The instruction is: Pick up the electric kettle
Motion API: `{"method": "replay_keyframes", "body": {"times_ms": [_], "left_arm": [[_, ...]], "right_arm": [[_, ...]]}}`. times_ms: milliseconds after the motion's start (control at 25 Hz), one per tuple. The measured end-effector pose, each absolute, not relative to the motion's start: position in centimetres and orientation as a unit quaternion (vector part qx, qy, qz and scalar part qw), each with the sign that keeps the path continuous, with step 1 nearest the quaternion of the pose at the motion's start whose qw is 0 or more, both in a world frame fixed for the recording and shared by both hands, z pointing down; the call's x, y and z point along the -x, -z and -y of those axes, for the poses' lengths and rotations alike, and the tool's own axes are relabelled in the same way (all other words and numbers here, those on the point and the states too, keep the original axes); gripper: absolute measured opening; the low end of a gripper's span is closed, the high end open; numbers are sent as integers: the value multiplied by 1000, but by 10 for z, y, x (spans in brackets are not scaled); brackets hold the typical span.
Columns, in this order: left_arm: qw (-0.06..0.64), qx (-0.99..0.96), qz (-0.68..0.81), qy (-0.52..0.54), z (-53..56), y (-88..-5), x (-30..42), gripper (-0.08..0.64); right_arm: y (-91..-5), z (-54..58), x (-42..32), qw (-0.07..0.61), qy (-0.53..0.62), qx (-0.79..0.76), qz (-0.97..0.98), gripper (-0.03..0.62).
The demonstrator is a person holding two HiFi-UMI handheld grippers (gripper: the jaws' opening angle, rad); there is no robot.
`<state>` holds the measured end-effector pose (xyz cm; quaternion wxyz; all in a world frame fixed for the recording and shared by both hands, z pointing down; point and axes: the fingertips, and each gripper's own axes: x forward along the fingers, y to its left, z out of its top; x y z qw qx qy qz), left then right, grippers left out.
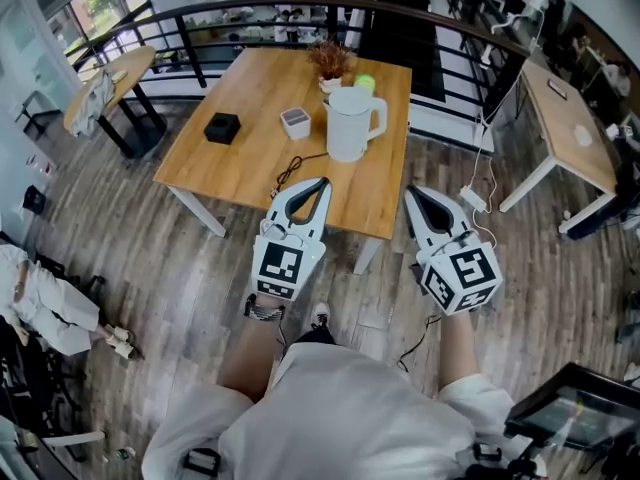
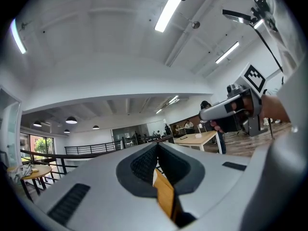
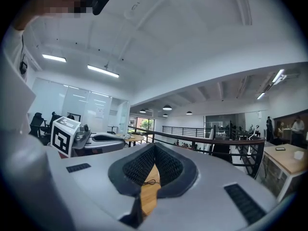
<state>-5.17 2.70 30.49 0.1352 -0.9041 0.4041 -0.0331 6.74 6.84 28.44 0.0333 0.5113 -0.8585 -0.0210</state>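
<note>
The setting is an open office floor with wood planking and a black railing (image 1: 250,13) beyond the far edge of the wooden surface (image 1: 250,118).

**Task status**
- The electric kettle (image 1: 350,123), a white jug, stands upright on the right half of the surface. Its handle faces right. It has not been lifted or touched.
- The left claw (image 1: 322,181) is level over the near edge of the surface, just short of the kettle. Its jaws are together with nothing between them.
- The right claw (image 1: 412,192) is level, off the near right corner of the surface. Its jaws are likewise together and empty.
- Judged progress: approach only. Still to do: open a claw, bring it to the kettle, close on it and lift.

**Surroundings and obstructions**
- A black cable (image 1: 290,171) lies on the surface between the kettle and the near edge, beside the left claw. It may snag or drag if it belongs to the kettle.
- A small white cube (image 1: 295,122) stands just left of the kettle, and a black box (image 1: 222,127) further left.
- A potted plant (image 1: 331,63) and a green ball (image 1: 364,83) sit just beyond the kettle.
- The handle side appears unobstructed.
</note>
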Motion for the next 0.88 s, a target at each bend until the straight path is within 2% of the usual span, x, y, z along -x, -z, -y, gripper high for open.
{"method": "replay_keyframes", "body": {"times_ms": [880], "left_arm": [[106,921,-370,51,127,-331,81,9]], "right_arm": [[-304,85,-34,33,-8,-537,843,9]]}}
